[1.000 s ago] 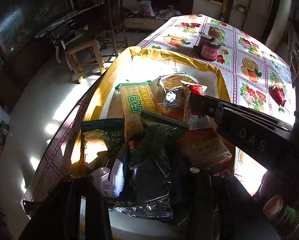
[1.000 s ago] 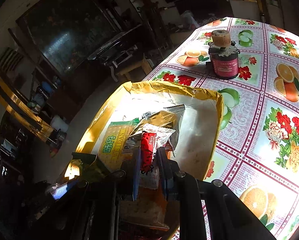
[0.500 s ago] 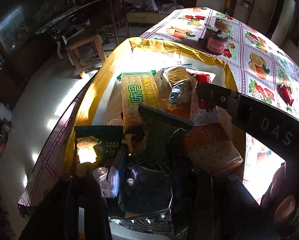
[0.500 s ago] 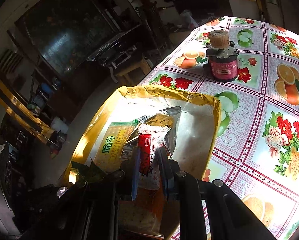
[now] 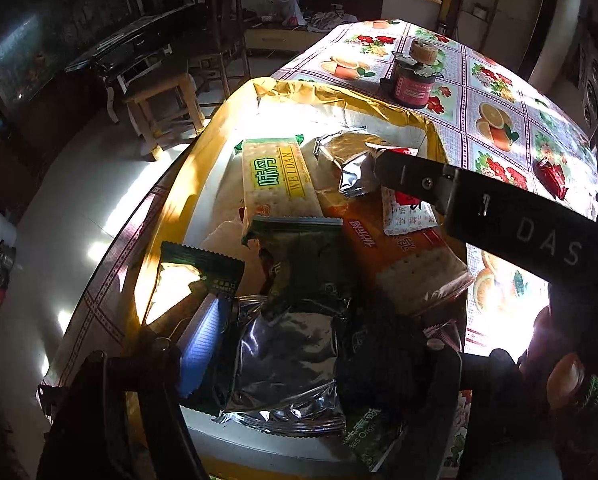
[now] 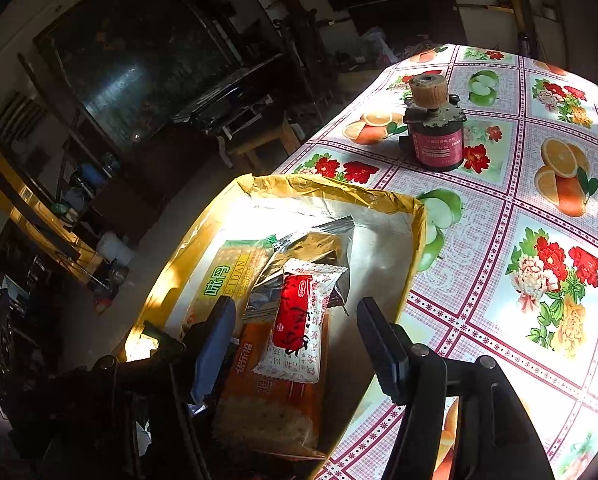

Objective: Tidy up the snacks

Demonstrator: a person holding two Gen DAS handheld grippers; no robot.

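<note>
A yellow-rimmed tray (image 5: 339,96) (image 6: 323,188) on the floral table holds a heap of snack packets. My left gripper (image 5: 319,332) hangs over the tray's near end, its jaws opening. A dark green and silver packet (image 5: 295,304) lies between them on the heap, and the blue pad (image 5: 203,340) stands clear of it. My right gripper (image 6: 295,308) is also opening around a small red-and-white packet (image 6: 299,320), which rests on an orange cracker packet (image 6: 267,392); neither pad touches it. A yellow-green cracker packet (image 5: 275,180) lies further in.
A dark jar-like object with a wooden cap (image 5: 415,80) (image 6: 435,136) stands on the table beyond the tray. A red wrapped snack (image 5: 551,172) lies on the cloth at far right. The table edge runs along the tray's left, with a wooden stool (image 5: 159,108) below.
Both grippers' jaws have spread apart. The red-and-white packet is let go and rests on the orange packet. The dark green packet has settled flatter onto the heap.
</note>
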